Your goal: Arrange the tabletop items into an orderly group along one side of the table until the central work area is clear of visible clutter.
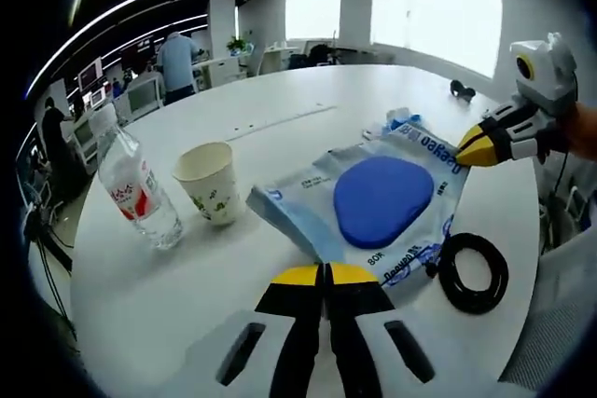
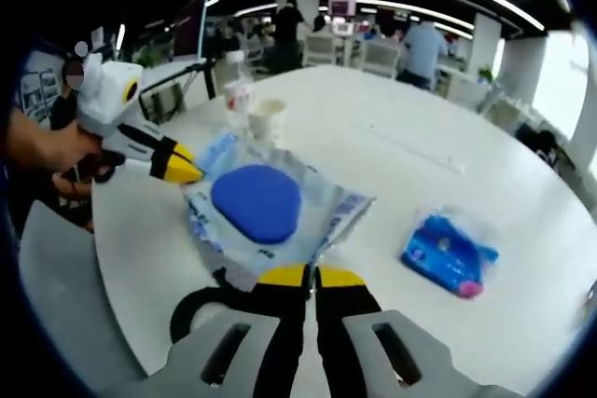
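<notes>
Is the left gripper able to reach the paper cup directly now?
Probably yes. The left gripper is shut and holds nothing, and bare table lies between it and the paper cup. The water bottle stands beside the cup, apart.

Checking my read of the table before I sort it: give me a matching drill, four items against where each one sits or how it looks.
Items:
1. water bottle
2. paper cup
3. black ring
4. blue tissue pack

Descriptions:
A. lying apart from the others on bare table
B. flat beside the large bag's corner
C. clear, red label
D. upright, leaf print, between the bottle and the bag

Pairs: 1-C, 2-D, 3-B, 4-A
</notes>
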### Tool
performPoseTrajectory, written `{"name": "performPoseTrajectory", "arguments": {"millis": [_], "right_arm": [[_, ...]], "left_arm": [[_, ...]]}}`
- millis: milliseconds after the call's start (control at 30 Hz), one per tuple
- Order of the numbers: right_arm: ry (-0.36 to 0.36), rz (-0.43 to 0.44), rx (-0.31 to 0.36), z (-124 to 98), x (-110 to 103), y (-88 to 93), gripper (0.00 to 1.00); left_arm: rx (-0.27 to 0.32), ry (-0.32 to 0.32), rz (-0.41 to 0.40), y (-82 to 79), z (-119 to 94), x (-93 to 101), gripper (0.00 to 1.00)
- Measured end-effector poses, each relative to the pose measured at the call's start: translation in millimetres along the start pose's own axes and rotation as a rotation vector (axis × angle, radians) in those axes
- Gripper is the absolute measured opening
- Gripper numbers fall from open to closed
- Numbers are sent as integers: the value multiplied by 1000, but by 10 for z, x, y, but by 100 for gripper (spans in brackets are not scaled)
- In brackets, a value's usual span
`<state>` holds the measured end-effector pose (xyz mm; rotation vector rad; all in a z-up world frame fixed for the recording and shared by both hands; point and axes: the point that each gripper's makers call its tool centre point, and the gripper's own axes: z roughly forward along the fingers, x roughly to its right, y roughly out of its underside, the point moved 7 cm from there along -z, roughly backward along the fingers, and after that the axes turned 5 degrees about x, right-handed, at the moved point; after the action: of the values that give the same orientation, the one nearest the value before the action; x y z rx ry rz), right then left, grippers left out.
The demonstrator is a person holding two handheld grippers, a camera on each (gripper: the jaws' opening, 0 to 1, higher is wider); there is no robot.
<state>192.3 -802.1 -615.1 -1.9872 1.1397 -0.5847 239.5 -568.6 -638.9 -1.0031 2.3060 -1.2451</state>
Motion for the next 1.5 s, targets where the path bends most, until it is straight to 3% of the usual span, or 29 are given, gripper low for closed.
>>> {"name": "performPoseTrajectory", "arguments": {"millis": [900, 1067, 1500], "right_arm": [[-15, 42, 32, 277, 342, 126, 0], [-17, -11, 24, 360, 386, 128, 0], [5, -4, 38, 548, 562, 106, 0]], "left_arm": [[-22, -20, 8, -102, 405, -74, 0], [-22, -32, -3, -125, 506, -107, 0], [-34, -49, 3, -206, 738, -206, 0]]}}
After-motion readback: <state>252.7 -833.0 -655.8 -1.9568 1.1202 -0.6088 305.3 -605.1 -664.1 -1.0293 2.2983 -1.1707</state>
